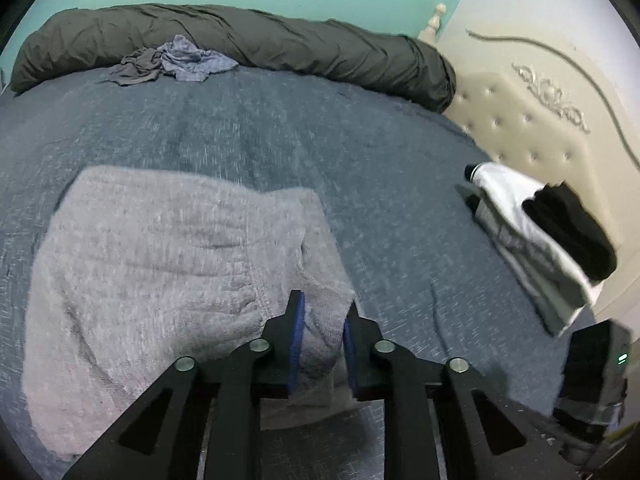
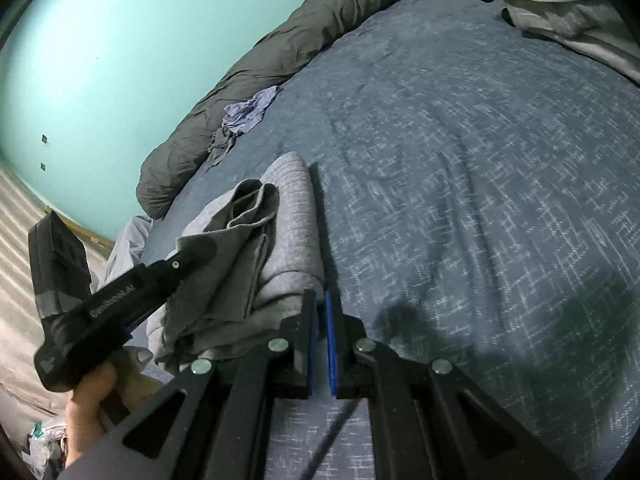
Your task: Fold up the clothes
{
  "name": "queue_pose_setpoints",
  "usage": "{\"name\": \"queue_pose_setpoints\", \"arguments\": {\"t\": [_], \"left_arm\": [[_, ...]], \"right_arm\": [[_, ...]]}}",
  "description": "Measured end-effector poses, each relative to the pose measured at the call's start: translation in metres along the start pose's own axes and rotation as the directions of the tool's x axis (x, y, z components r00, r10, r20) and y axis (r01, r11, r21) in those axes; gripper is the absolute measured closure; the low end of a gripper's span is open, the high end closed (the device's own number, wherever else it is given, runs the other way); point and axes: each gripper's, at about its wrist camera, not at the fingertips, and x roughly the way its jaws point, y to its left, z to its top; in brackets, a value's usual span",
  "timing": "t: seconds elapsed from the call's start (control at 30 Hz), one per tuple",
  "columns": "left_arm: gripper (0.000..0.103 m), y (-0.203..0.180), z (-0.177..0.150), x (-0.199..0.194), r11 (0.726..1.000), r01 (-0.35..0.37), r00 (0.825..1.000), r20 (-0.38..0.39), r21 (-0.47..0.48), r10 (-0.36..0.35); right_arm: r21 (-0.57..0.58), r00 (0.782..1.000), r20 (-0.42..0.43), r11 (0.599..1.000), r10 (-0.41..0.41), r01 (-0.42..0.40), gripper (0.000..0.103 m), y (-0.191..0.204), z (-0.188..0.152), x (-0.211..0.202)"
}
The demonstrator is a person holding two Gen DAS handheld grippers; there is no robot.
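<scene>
The place was a bedroom in a home. A wide bed [image 1: 400,168] with a blue-grey cover filled most of both views, a long dark grey rolled duvet [image 1: 240,40] lay along its far edge, and a cream tufted headboard [image 1: 520,128] with carved ornament stood at one end. Behind the bed was a plain turquoise wall [image 2: 120,60], and folded clothes [image 1: 552,232] and a small crumpled heap of garments [image 1: 180,62] lay on the cover.
</scene>
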Motion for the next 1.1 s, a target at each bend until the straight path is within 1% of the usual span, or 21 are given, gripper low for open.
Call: {"name": "queue_pose_setpoints", "arguments": {"t": [0.03, 0.07, 0.1, 0.13, 0.2, 0.23, 0.27, 0.33, 0.4, 0.43, 0.5, 0.57, 0.6, 0.63, 0.83, 1.1], "left_arm": [[0.062, -0.001, 0.004, -0.006, 1.000, 0.017, 1.000, 0.013, 0.000, -0.017], [0.050, 0.000, 0.006, -0.018, 1.000, 0.027, 0.999, 0.031, 0.004, -0.027], [0.047, 0.003, 0.007, -0.027, 1.000, 0.027, 0.999, 0.046, 0.009, -0.027], [0.047, 0.008, 0.007, -0.035, 1.000, 0.021, 0.998, 0.057, 0.008, -0.022], [0.047, 0.019, 0.007, -0.051, 1.000, 0.009, 0.997, 0.079, 0.001, -0.009], [0.047, 0.025, 0.007, -0.059, 1.000, 0.003, 0.996, 0.089, -0.002, -0.003], [0.047, 0.034, 0.005, -0.065, 1.000, -0.013, 0.995, 0.096, -0.008, 0.014], [0.047, 0.052, -0.002, -0.071, 0.998, -0.055, 0.994, 0.096, -0.021, 0.057], [0.047, 0.071, -0.011, -0.074, 0.995, -0.096, 0.991, 0.093, -0.034, 0.099], [0.047, 0.079, -0.015, -0.075, 0.993, -0.112, 0.989, 0.091, -0.040, 0.115], [0.047, 0.094, -0.023, -0.075, 0.990, -0.131, 0.987, 0.085, -0.048, 0.135], [0.047, 0.106, -0.031, -0.074, 0.989, -0.135, 0.987, 0.081, -0.063, 0.139], [0.047, 0.109, -0.033, -0.072, 0.989, -0.138, 0.987, 0.076, -0.058, 0.142], [0.047, 0.110, -0.035, -0.070, 0.989, -0.141, 0.987, 0.071, -0.050, 0.144], [0.047, 0.110, -0.042, -0.062, 0.989, -0.151, 0.987, 0.051, -0.011, 0.151], [0.046, 0.110, -0.045, -0.058, 0.989, -0.147, 0.989, 0.031, -0.014, 0.148]], "right_arm": [[-0.004, 1.000, 0.000, 1.000, 0.009, -0.009, 0.099, 0.003, 0.000, 0.002], [-0.008, 1.000, 0.000, 1.000, 0.017, -0.017, 0.099, 0.005, 0.000, 0.004], [-0.013, 1.000, -0.001, 1.000, 0.025, -0.025, 0.099, 0.009, 0.000, 0.006], [-0.015, 0.999, -0.004, 0.999, 0.034, -0.034, 0.097, 0.011, 0.001, 0.009], [-0.017, 0.998, -0.008, 0.998, 0.060, -0.060, 0.087, 0.015, 0.003, 0.013], [-0.018, 0.997, -0.008, 0.997, 0.077, -0.077, 0.078, 0.017, 0.003, 0.015], [-0.010, 0.995, -0.010, 0.995, 0.099, -0.099, 0.073, 0.016, 0.004, 0.017], [0.018, 0.988, -0.017, 0.988, 0.153, -0.153, 0.072, 0.015, 0.005, 0.020], [0.044, 0.981, -0.021, 0.980, 0.193, -0.192, 0.066, 0.015, 0.009, 0.024], [0.057, 0.977, -0.023, 0.976, 0.212, -0.211, 0.061, 0.015, 0.011, 0.026], [0.075, 0.969, -0.024, 0.967, 0.246, -0.243, 0.055, 0.017, 0.015, 0.028], [0.082, 0.963, -0.029, 0.961, 0.267, -0.264, 0.044, 0.022, 0.019, 0.034], [0.085, 0.960, -0.031, 0.958, 0.277, -0.273, 0.041, 0.024, 0.021, 0.037], [0.083, 0.962, -0.044, 0.961, 0.269, -0.265, 0.039, 0.027, 0.021, 0.041], [0.060, 0.974, -0.122, 0.981, 0.188, -0.182, 0.039, 0.038, 0.017, 0.068], [0.063, 0.976, -0.127, 0.984, 0.176, -0.169, 0.038, 0.040, 0.017, 0.079]]}}
